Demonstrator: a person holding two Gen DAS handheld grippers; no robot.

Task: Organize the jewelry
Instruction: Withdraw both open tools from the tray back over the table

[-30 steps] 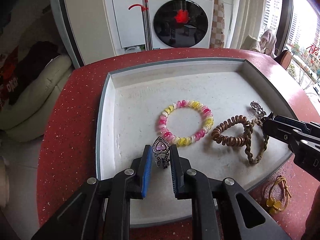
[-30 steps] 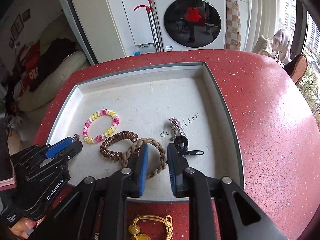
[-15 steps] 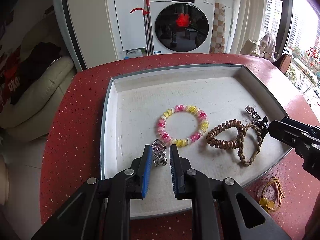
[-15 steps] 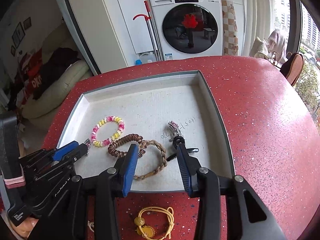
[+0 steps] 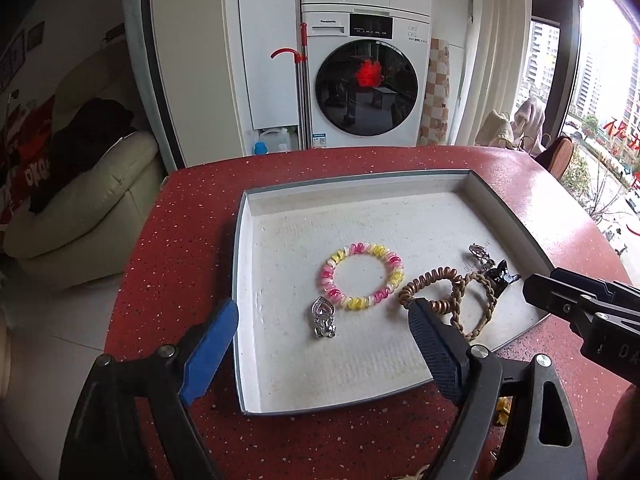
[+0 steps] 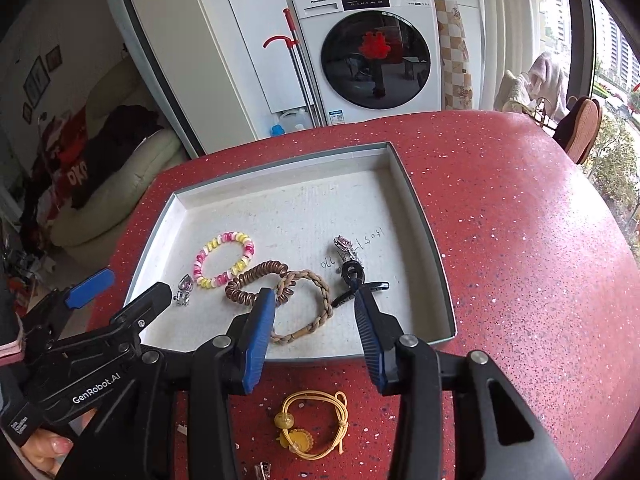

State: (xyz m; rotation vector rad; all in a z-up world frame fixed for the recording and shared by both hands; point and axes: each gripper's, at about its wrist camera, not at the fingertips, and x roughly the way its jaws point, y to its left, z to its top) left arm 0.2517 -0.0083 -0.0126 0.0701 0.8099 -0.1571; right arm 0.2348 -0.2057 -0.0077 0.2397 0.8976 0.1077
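My left gripper [image 5: 320, 344] hangs above the near edge of the grey tray [image 5: 240, 240], jaws spread wide and gripping nothing; its right finger covers the near end of the brown coil hair tie [image 5: 430, 280]. The silver heart pendant [image 5: 322, 317] lies free on the tray floor just beside the pink-and-yellow beaded bracelet [image 5: 362, 276]. My right gripper [image 6: 316, 320] is parted too and holds nothing; its left finger hides part of the braided tan bracelet [image 6: 316, 300], and its right fingertip overlaps the black hair clip [image 6: 354, 276]. A small silver charm [image 6: 346, 248] lies beyond the clip, too small to make out. Handwriting on the tray floor beside it is not clearly legible. The yellow cord bracelet [image 6: 312, 426] sits outside the tray on the red table [image 6: 520, 240]. I read "GenRobot.AI" on the left gripper's body and "Panasonic" on the washing machine [image 6: 372, 52].
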